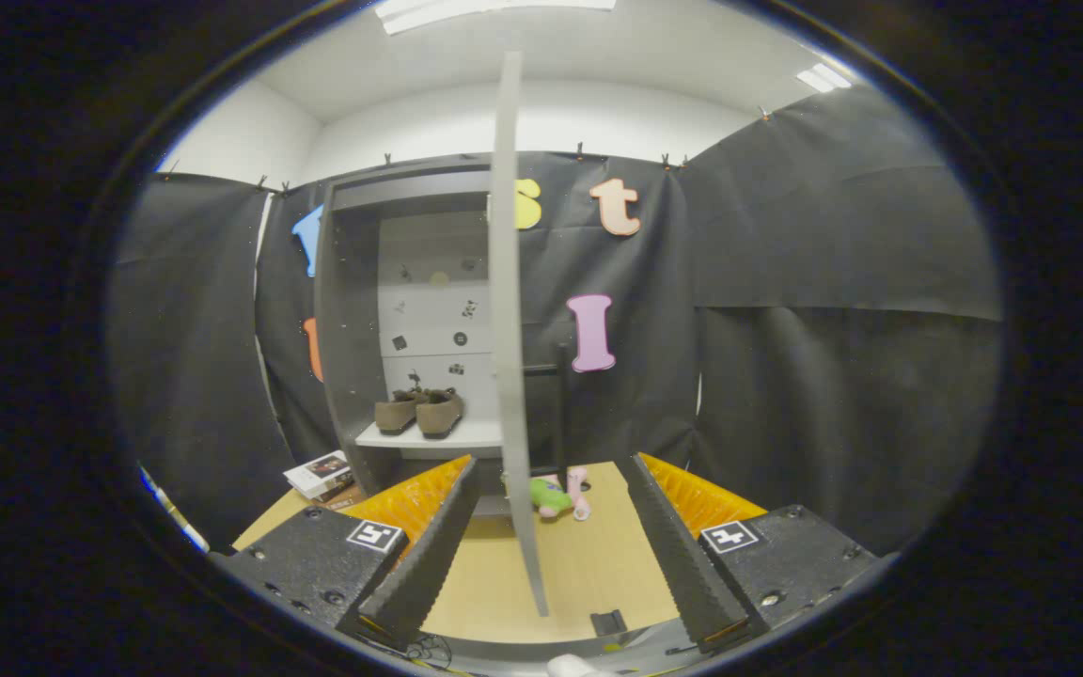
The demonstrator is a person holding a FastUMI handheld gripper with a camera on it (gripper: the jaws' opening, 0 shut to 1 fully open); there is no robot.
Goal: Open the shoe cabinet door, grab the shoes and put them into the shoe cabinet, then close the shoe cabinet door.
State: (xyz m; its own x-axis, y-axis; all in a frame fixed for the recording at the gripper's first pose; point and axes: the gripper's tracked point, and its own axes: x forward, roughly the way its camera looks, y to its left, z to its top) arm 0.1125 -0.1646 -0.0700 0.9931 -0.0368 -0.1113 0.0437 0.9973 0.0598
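- Gripper spread wide, fingers holding nothing.
- Cabinet door swung open, edge-on between the fingers.
- Brown shoes already on the cabinet shelf, beyond the left finger.
- Left to do, likely: shut the door.

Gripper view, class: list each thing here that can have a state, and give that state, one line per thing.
Shoe cabinet door: open, edge-on between the fingers.
Shoes: a pair, side by side on the cabinet shelf.
Gripper: open, holding nothing, one finger on each side of the door's edge.
Soft toy: lying on the wooden surface beyond the door.
Booklets: stacked, closed, left of the cabinet.
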